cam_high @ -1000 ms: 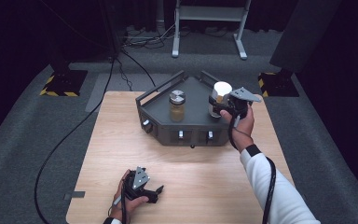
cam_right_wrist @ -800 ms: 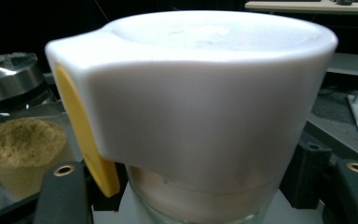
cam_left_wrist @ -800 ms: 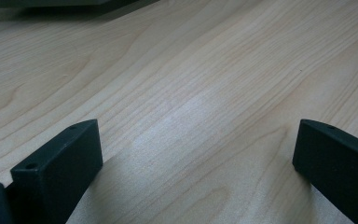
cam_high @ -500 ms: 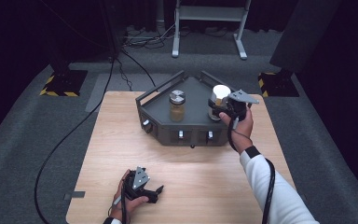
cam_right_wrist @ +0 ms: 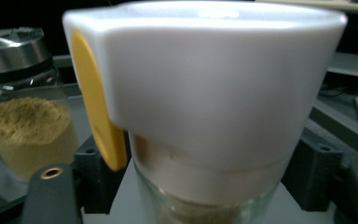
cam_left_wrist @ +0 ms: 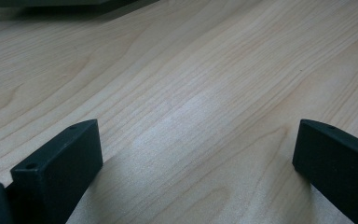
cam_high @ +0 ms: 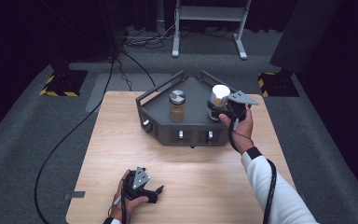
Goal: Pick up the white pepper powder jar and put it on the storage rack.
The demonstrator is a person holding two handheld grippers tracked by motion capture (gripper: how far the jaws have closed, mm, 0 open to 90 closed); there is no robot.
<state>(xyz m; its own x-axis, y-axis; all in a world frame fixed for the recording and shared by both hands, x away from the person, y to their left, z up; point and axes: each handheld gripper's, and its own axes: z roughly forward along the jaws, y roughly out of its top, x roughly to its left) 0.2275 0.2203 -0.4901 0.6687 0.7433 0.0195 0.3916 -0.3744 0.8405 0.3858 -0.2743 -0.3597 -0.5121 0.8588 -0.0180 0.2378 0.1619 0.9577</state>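
A glass jar with a white cap and a yellow tab (cam_high: 220,95) (cam_right_wrist: 205,93) stands at the right of a dark grey tray (cam_high: 191,129). My right gripper (cam_high: 216,110) (cam_right_wrist: 200,175) is at the jar's neck. Its jaws have just been opening and stand on either side of the glass, barely off it. A second jar (cam_high: 177,106) (cam_right_wrist: 23,126), metal-lidded and full of brown powder, stands mid-tray. My left gripper (cam_high: 157,192) (cam_left_wrist: 196,154) rests on the wooden table (cam_high: 205,177) near its front edge, open, with only bare wood between the jaws.
The tray has raised rails at the back and knobs on its front wall (cam_high: 181,135). Cables (cam_high: 74,130) run over the grey floor to the left. A metal stand (cam_high: 209,18) is behind the table.
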